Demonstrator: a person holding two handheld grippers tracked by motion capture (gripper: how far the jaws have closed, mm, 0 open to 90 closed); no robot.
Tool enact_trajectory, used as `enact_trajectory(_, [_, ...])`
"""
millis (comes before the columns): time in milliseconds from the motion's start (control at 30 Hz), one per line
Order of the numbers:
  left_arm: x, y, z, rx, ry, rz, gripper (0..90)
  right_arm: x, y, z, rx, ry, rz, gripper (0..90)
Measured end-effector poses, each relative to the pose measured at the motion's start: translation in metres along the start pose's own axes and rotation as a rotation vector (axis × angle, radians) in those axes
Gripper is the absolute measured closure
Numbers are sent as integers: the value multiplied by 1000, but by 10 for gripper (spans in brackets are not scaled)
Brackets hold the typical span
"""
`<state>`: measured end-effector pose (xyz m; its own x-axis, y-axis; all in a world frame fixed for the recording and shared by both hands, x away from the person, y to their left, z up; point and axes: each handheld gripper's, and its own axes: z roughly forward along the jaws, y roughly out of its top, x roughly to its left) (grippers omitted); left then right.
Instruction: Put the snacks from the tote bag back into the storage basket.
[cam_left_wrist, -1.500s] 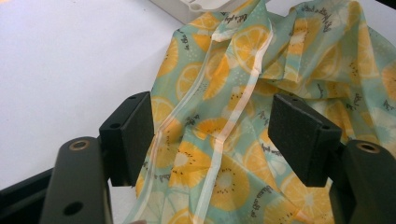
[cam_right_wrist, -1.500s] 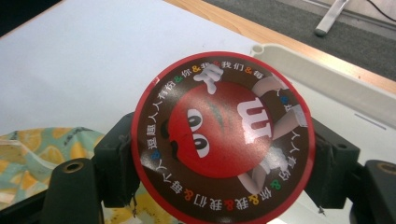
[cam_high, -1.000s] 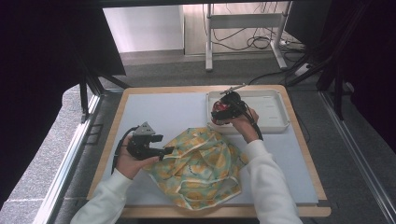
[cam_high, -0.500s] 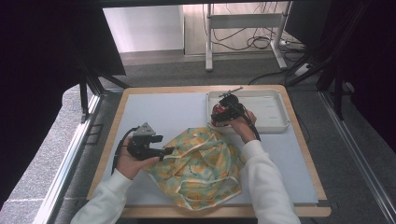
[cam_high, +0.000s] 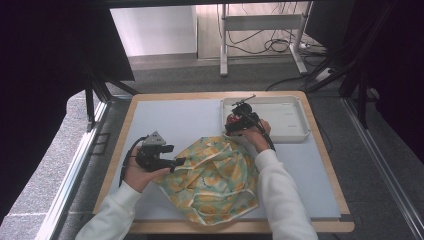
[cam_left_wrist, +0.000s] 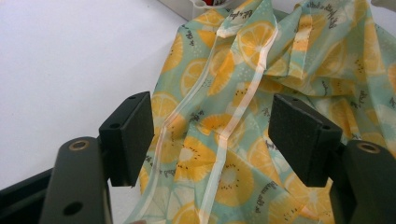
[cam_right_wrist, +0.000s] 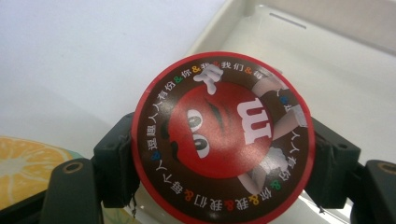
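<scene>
A light table top (cam_high: 165, 120) framed in wood was seen from the high view, and most of its near half was taken up by a crumpled cloth bag (cam_high: 212, 177) printed with orange and kiwi slices on pale green. A shallow white tray (cam_high: 295, 120) was set at the far right of the table, well apart from the person's left hand.

The left gripper (cam_high: 172, 162) was held low at the bag's left edge, its grey three-cornered plate uppermost. In the left gripper view its two black jaws were seen standing apart, with the printed cloth (cam_left_wrist: 243, 116) and its pale seams lying between them; the pads were not pressed on the fabric.

The right gripper (cam_high: 235, 125) was held at the tray's near left corner, just past the far edge of the bag. In the right gripper view its jaws were clamped on the two sides of a round red-rimmed tin (cam_right_wrist: 222, 135), whose brown lid carried a red cartoon candy face, a white letter and a ring of small coloured characters. The tin was thus kept in the right gripper's grasp, over the corner of the tray (cam_right_wrist: 336, 60); whether it touched the tray floor could not be told. A slice of the bag's orange print (cam_right_wrist: 23, 163) was seen at the lower left of that view.
</scene>
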<state>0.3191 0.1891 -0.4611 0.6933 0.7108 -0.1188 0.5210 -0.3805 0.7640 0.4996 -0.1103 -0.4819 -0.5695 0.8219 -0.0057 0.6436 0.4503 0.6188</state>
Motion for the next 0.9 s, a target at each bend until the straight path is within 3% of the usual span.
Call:
enact_trajectory(167, [-1, 0, 0, -2, 0, 1, 319, 1, 2, -6, -49, 4, 30, 221])
enact_trajectory(333, [0, 1, -1, -4, 1, -2, 319, 1, 5, -18, -82, -9, 39, 170])
enact_trajectory(567, [1, 0, -3, -4, 7, 0, 319, -1, 2, -37, -124, -11, 37, 164])
enact_trajectory(733, [2, -2, -5, -7, 16, -4, 319, 1, -3, -54, -175, 19, 44, 164])
enact_trajectory(900, [1, -2, -6, -12, 18, -3, 319, 7, -17, -73, -203, 64, 19, 171])
